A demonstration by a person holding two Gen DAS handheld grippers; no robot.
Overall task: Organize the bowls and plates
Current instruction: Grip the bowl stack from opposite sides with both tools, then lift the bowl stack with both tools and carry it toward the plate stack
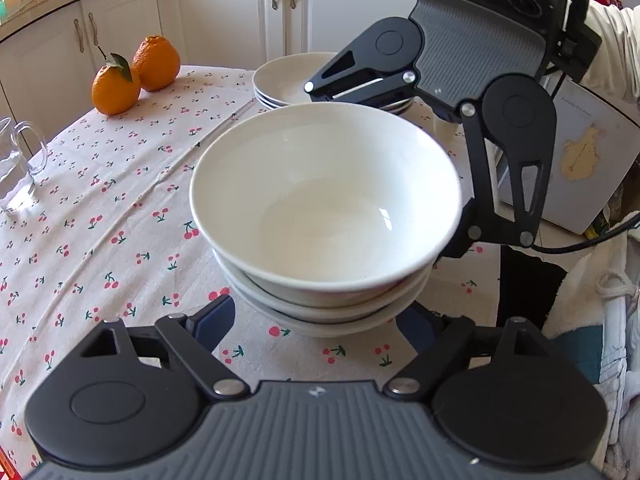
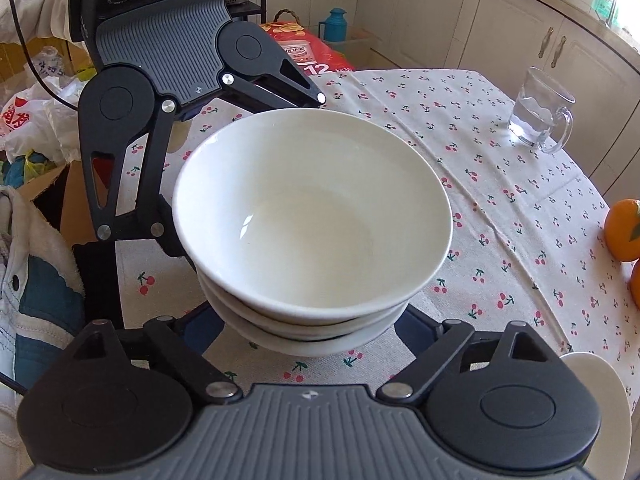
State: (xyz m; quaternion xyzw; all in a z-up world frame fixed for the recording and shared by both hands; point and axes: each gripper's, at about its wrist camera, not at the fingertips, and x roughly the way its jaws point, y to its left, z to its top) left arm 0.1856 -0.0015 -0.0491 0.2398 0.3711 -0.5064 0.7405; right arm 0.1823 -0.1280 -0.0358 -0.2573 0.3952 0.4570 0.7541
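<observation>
Three white glazed ceramic bowls [image 1: 324,216] sit nested in one stack on the round worktop [image 1: 100,220], which wears a pale cloth printed with small red cherries. The stack lies between the two tools, which face each other across it. Nearest in the left wrist view, the left tool [image 1: 316,322], black with blue pads, reaches under the stack's near side; its fingers stand on either side of the lowest bowl's foot, and whether the pads press on it I cannot tell. The right tool [image 2: 312,328] does the same from the opposite side, its jaws spread around the bottom bowl, contact again hidden by the bowls' overhang. In each view the other tool's far finger sits close against the rim of the top bowl.

Beyond the bowls in the left view, a stack of shallow white plates [image 1: 288,80] rests on the cloth, about three, partly covered by the right tool. Two oranges [image 1: 136,74], one with a green leaf, stand touching each other further left. One clear glass mug [image 2: 542,114] holding water stands well apart from the bowls.

Past the worktop's far edge in the right view, a red package [image 2: 308,50] shows the figure "12"; its other print is too small to read. One teal flask [image 2: 335,24] stands behind it, before white cupboard doors [image 1: 224,12].
</observation>
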